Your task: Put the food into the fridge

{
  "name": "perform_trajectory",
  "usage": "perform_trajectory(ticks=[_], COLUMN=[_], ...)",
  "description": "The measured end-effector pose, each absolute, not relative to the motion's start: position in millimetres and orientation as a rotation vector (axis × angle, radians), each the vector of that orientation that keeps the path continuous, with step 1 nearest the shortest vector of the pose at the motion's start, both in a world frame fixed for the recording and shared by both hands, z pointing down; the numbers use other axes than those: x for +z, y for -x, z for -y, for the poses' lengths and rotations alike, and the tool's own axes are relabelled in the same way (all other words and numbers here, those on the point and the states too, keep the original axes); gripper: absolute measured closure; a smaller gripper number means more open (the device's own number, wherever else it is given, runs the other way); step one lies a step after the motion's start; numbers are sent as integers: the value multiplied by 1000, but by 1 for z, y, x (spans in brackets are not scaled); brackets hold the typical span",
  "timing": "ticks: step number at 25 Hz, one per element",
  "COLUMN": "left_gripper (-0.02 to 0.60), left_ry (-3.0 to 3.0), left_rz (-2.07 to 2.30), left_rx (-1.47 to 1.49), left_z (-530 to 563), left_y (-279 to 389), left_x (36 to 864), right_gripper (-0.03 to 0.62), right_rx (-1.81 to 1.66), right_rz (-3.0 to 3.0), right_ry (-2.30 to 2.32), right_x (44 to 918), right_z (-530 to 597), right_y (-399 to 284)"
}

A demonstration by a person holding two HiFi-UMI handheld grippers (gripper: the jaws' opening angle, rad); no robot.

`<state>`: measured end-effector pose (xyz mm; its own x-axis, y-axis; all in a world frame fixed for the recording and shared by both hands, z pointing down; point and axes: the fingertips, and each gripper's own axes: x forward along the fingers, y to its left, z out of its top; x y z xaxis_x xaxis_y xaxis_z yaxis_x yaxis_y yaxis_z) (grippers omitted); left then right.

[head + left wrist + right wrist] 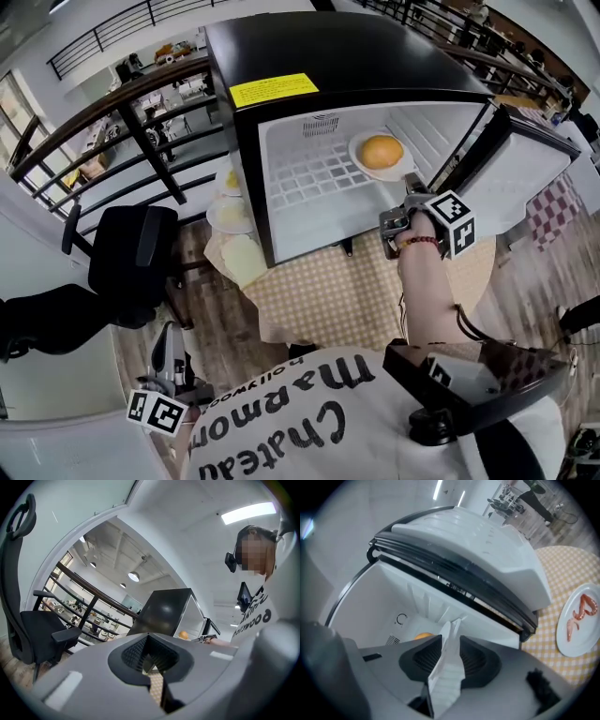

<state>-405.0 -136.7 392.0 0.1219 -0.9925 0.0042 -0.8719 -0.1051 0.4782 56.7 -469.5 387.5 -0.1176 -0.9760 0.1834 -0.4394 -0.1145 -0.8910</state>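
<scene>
A black mini fridge (328, 56) stands open on the table, its white door (525, 178) swung out to the right. Inside, on the wire shelf, a white plate (356, 161) carries an orange bun (382, 150). My right gripper (401, 217) hovers at the front edge of the opening, just below that plate and apart from it, open with nothing between its fingers. In the right gripper view the bun (423, 635) peeks out behind the white fingers (449, 653). My left gripper (161, 375) hangs low at my left side, away from the table; its jaws are unclear.
A plate of shrimp (581, 620) lies on the checkered tablecloth (319, 300) right of the fridge door (478, 541). Two plates (230, 214) and a yellow food item (242, 258) sit left of the fridge. A black office chair (131, 253) stands left; a railing runs behind.
</scene>
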Motion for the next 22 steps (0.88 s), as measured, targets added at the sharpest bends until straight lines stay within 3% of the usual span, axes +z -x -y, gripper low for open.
perform_trajectory(ticks=[7,22], left_gripper=[577,577], left_ry=[-2058,-2209], left_rz=[1764,1586], left_rx=[-453,-345], left_z=[120,50], left_y=[379,265], left_x=[399,399], right_gripper=[474,566], right_rx=[-1003,-779], right_rz=[-1748,-2217], right_ry=[1566,1517], right_x=[367,340], right_z=[429,295], right_y=[-87,-94])
